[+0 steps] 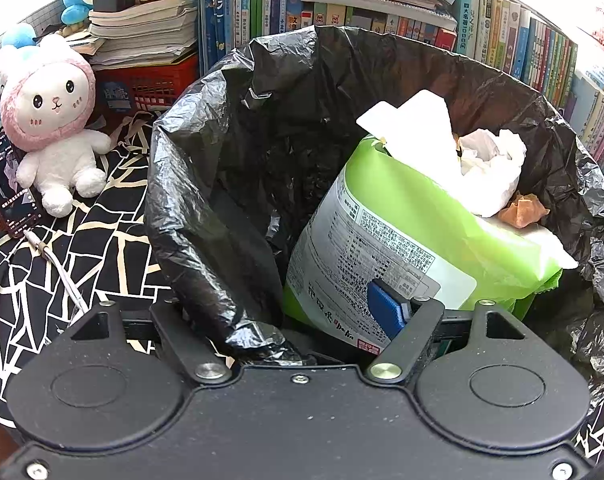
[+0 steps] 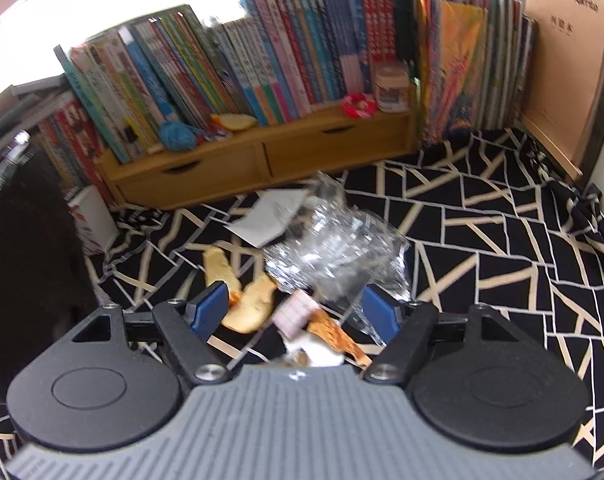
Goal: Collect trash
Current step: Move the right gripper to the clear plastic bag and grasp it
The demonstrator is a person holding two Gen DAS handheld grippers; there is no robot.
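Observation:
In the left wrist view a black trash bag (image 1: 205,184) lines a bin and stands wide open. Inside lean a green wipes packet (image 1: 402,232), a crumpled white tissue (image 1: 490,168) and a brown paper scrap (image 1: 522,210). My left gripper (image 1: 297,308) is open astride the bag's near rim; its right blue pad (image 1: 384,308) is inside against the packet, and its left pad is hidden behind the bag fold. My right gripper (image 2: 293,308) hangs open over a trash pile: a crumpled clear wrapper (image 2: 334,252), yellow peels (image 2: 249,304), a pink-white wrapper (image 2: 293,316), an orange wrapper (image 2: 338,336) and white paper (image 2: 269,216).
A black-and-cream patterned cloth (image 2: 482,240) covers the surface. Rows of books (image 1: 382,12) back both views. A wooden drawer shelf (image 2: 261,160) stands behind the pile. A plush bunny (image 1: 53,120), a phone (image 1: 5,184), a cable (image 1: 57,268) and a red basket (image 1: 149,84) lie left of the bin.

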